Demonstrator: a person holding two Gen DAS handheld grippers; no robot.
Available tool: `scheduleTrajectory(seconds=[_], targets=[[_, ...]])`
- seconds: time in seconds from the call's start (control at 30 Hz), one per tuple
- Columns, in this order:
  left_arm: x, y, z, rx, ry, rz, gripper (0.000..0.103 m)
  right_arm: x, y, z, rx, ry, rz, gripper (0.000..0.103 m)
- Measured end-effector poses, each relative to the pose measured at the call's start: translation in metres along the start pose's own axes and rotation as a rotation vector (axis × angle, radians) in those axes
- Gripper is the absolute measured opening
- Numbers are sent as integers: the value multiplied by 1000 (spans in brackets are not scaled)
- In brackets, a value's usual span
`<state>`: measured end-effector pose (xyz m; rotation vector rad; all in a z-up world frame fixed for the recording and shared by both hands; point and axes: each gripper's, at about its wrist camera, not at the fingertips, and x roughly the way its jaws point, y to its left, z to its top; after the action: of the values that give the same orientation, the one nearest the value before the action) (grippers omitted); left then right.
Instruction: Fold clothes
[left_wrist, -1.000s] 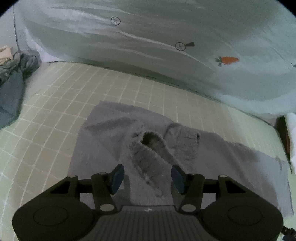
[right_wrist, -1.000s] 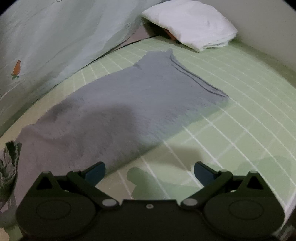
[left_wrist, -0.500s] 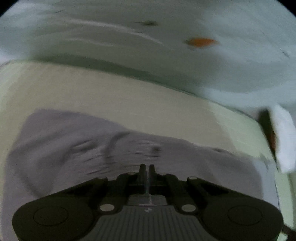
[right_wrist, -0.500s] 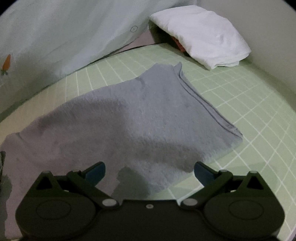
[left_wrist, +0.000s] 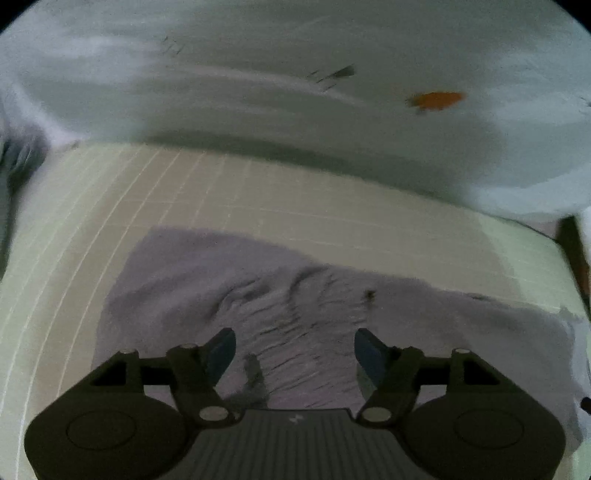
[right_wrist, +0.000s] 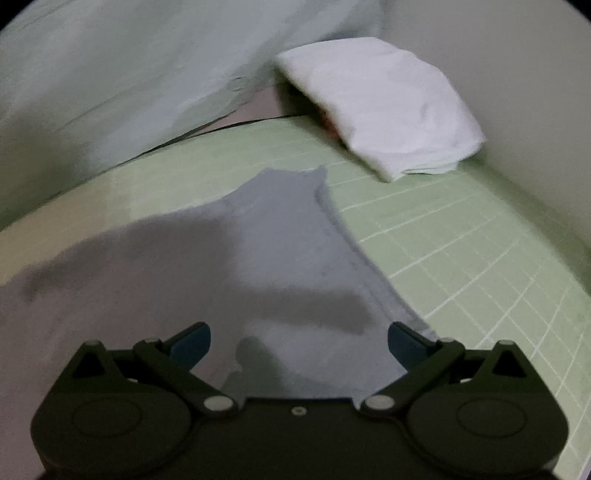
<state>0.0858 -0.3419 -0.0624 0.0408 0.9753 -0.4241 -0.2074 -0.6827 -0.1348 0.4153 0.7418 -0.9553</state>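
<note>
Lying flat on the bed (right_wrist: 461, 236), the fuzzy grey garment (left_wrist: 295, 302) shows fine ripples at its middle. The left gripper (left_wrist: 294, 349) hovers over those ripples, its jaws opening and gripping nothing. The right gripper (right_wrist: 299, 341) has its jaws released above the garment's ribbed hem. A green grid-lined sheet covers the bed; a white pillow (right_wrist: 384, 110) lies at 1 o'clock, a pale quilt (left_wrist: 258, 92) at 12.
</note>
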Motion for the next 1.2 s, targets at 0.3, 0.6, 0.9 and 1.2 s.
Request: scheduleTrajectory(seconds=[0.3, 0.6, 0.9, 1.2], targets=[[47, -12, 3, -3, 77, 57, 70, 18, -13, 0, 48, 26, -12, 103], [46, -12, 9, -39, 83, 40, 17, 18, -16, -13, 65, 48, -29, 103], [45, -48, 2, 64, 102, -53, 28, 19, -18, -12, 63, 31, -28, 103], [42, -45, 2, 17, 107, -91, 88, 30, -28, 8, 4, -13, 10, 103]])
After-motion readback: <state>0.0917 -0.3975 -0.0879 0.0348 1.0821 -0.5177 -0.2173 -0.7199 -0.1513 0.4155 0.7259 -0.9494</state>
